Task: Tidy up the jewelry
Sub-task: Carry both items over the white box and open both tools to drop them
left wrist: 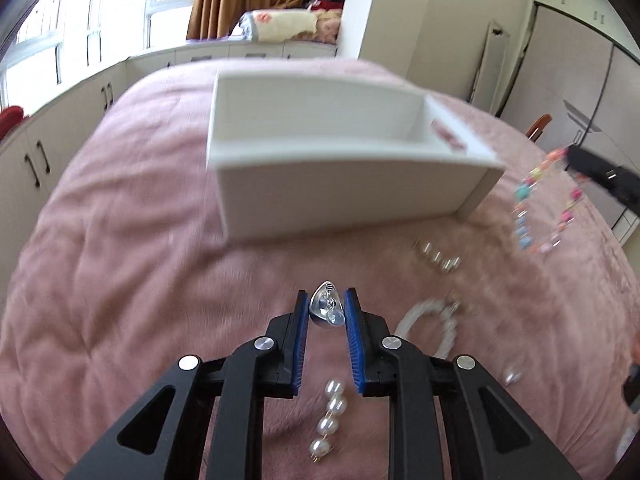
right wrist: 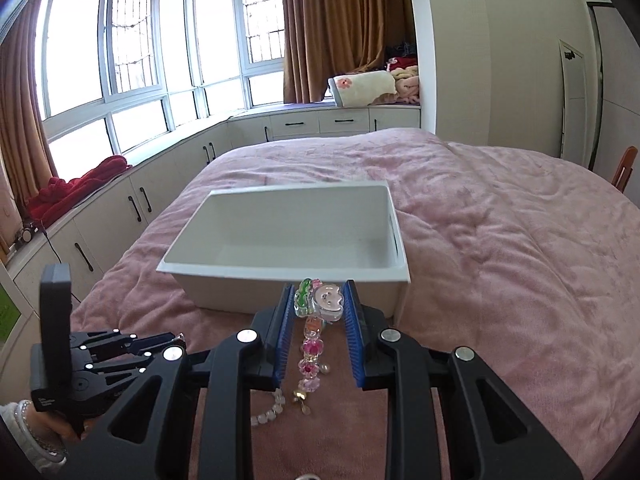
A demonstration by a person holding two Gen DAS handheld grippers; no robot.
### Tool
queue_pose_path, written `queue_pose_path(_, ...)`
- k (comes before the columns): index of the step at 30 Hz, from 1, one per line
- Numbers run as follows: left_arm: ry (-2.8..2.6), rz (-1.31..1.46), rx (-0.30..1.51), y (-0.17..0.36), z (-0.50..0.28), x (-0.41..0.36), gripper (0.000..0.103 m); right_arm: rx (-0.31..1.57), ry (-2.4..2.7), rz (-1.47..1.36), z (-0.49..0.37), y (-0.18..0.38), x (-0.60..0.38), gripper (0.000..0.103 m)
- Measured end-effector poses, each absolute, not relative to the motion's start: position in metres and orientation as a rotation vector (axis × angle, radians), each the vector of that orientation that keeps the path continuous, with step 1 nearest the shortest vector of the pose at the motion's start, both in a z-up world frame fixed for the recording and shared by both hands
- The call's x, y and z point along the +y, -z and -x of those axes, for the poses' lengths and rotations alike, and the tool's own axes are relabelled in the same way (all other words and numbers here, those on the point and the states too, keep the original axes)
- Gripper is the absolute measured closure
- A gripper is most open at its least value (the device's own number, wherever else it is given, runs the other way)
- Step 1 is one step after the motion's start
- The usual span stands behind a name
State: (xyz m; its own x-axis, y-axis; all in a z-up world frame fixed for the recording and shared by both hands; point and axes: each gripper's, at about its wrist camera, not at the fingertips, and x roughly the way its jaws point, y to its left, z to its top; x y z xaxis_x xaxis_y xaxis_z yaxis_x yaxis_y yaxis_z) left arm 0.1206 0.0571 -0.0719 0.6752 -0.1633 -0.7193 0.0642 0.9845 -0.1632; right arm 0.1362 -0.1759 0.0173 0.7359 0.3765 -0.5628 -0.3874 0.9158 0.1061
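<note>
I've got the colourful bead bracelet (right wrist: 310, 344) pinched by its charm end between the narrowed pads of my right gripper (right wrist: 318, 304), the rest of the strand dangling free just short of the white box (right wrist: 384, 276), while my left gripper (left wrist: 327, 310) is nearly closed around a small silver piece (left wrist: 327, 307), low over the pink blanket (left wrist: 120, 280). To do this cleanly I'd lift the right hand until the dangling tail is above the near wall, move in over the middle of the box, then release. The pearl hairpin (left wrist: 330, 416), clear bead bracelet (left wrist: 430, 326) and clip (left wrist: 438, 258) on the blanket come after.
</note>
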Motion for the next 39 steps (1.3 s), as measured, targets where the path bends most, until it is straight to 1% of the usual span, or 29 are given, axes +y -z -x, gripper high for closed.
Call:
queue_pose_path(9, 0.131, 0.046, 0.717, 0.0, -0.175, 0.042, 0.08, 0.554, -0.473, -0.01, -0.184, -0.05, -0.166, 0.078)
queue_pose_path(13, 0.109, 0.044, 0.713, -0.02, -0.213, 0.043, 0.08, 0.552, -0.492, -0.023, -0.212, -0.056, -0.161, 0.078)
queue_pose_path(16, 0.096, 0.041, 0.736, -0.025, -0.242, 0.043, 0.08, 0.578, -0.5, -0.034, -0.236, -0.05, -0.155, 0.078)
queue_pose_path(19, 0.084, 0.027, 0.787, -0.016, -0.272, 0.043, 0.08, 0.642, -0.519, -0.065, -0.264, -0.037, -0.148, 0.078)
queue_pose_path(22, 0.076, 0.032, 0.882, 0.005, -0.303, 0.047, 0.08, 0.722, -0.53, -0.066, -0.29, -0.017, -0.137, 0.078)
queue_pose_path(24, 0.065, 0.057, 0.978, 0.026, -0.328, 0.054, 0.08, 0.769, -0.526, -0.048, -0.305, -0.002, -0.127, 0.078)
queue_pose_path(29, 0.042, 0.114, 1.122, 0.064, -0.361, 0.064, 0.08, 0.899, -0.497, 0.034, -0.334, 0.035, -0.103, 0.078)
queue_pose_path(32, 0.029, 0.106, 1.154, 0.074, -0.368, 0.067, 0.079, 0.945, -0.483, 0.058, -0.341, 0.052, -0.097, 0.078)
queue_pose_path(33, 0.023, 0.096, 1.157, 0.076, -0.369, 0.067, 0.078, 0.952, -0.477, 0.061, -0.342, 0.054, -0.097, 0.078)
queue_pose_path(34, 0.019, 0.093, 1.161, 0.077, -0.37, 0.067, 0.073, 0.963, -0.472, 0.06, -0.343, 0.057, -0.096, 0.077)
queue_pose_path(35, 0.019, 0.098, 1.161, 0.078, -0.371, 0.068, 0.065, 0.964, -0.468, 0.061, -0.343, 0.06, -0.096, 0.076)
queue_pose_path(36, 0.021, 0.092, 1.154, 0.076, -0.37, 0.068, 0.062, 0.962, -0.461, 0.066, -0.342, 0.06, -0.097, 0.069)
queue_pose_path(37, 0.019, 0.08, 1.145, 0.073, -0.368, 0.066, 0.054, 0.956, -0.456, 0.069, -0.343, 0.06, -0.096, 0.058)
queue_pose_path(38, 0.011, 0.055, 1.125, 0.069, -0.367, 0.064, 0.047, 0.942, -0.455, 0.071, -0.342, 0.057, -0.096, 0.055)
queue_pose_path(39, 0.001, 0.032, 1.101, 0.063, -0.366, 0.062, 0.045, 0.919, -0.454, 0.077, -0.34, 0.053, -0.096, 0.053)
